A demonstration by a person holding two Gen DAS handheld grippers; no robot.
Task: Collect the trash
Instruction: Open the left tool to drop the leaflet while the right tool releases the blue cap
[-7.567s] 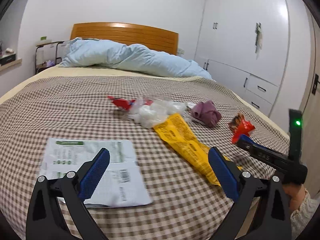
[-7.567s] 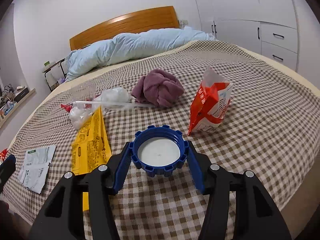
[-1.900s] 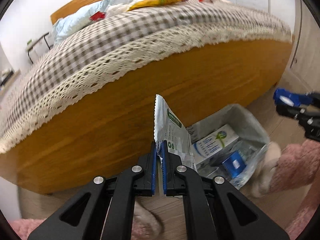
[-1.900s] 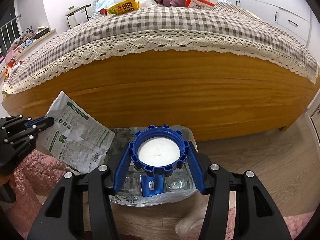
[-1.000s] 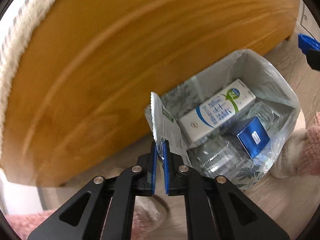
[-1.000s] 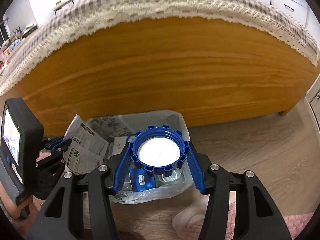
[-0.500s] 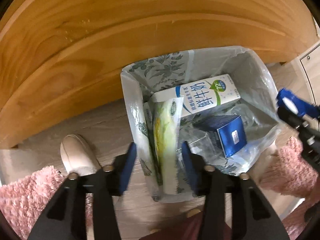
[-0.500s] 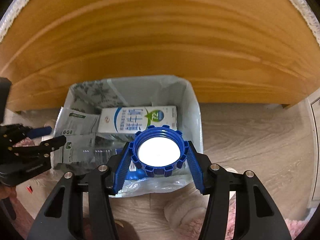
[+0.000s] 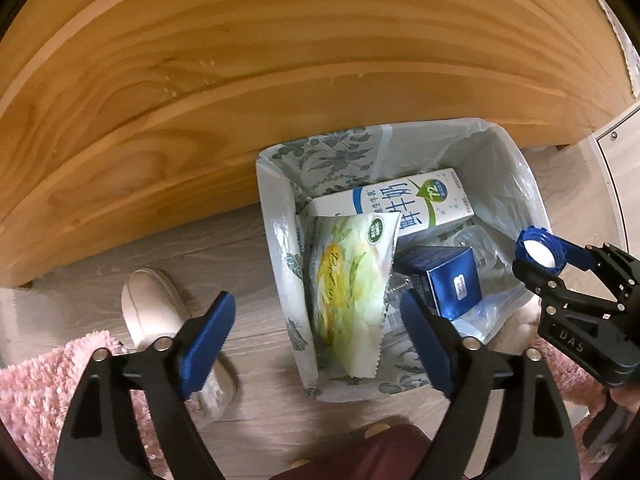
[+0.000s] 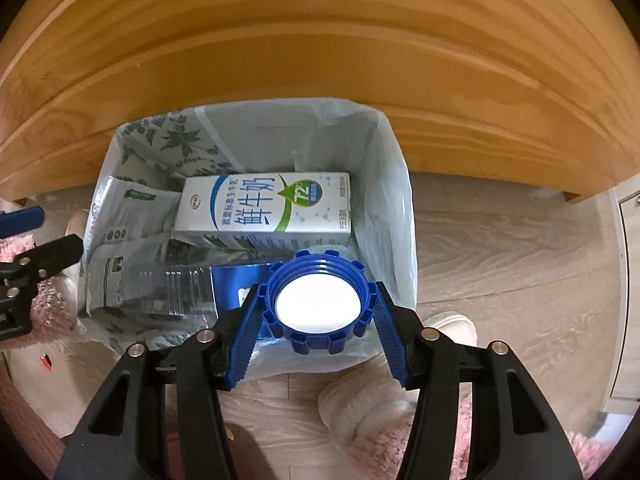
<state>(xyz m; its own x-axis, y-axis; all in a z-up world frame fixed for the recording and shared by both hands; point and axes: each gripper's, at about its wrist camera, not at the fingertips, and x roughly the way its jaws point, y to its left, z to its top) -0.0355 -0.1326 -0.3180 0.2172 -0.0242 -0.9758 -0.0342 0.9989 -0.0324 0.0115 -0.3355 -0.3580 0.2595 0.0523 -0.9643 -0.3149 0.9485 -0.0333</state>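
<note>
My left gripper [image 9: 316, 336] is opening, its wrapper [image 9: 352, 280] dropped at nine o'clock in the bin [image 10: 400, 184], while my right gripper [image 10: 318, 332] clamps the blue cap [image 10: 318, 300] above it, unreleased.

— What fills the upper part of both views?
— A wooden bed frame [image 9: 280, 60], its honey-coloured side board curving across, grain and knots plain to see.
— And under it?
— A pale wood-grain floor [image 10: 500, 248]. A cream slipper [image 9: 160, 304] lies on it at the left of the left wrist view, touching a fluffy pink rug [image 9: 32, 392].
— Anything on the other side?
— In the right wrist view another cream slipper [image 10: 400, 408] sits at the bottom, and a white cabinet [image 10: 628, 280] edge runs down the far right.
</note>
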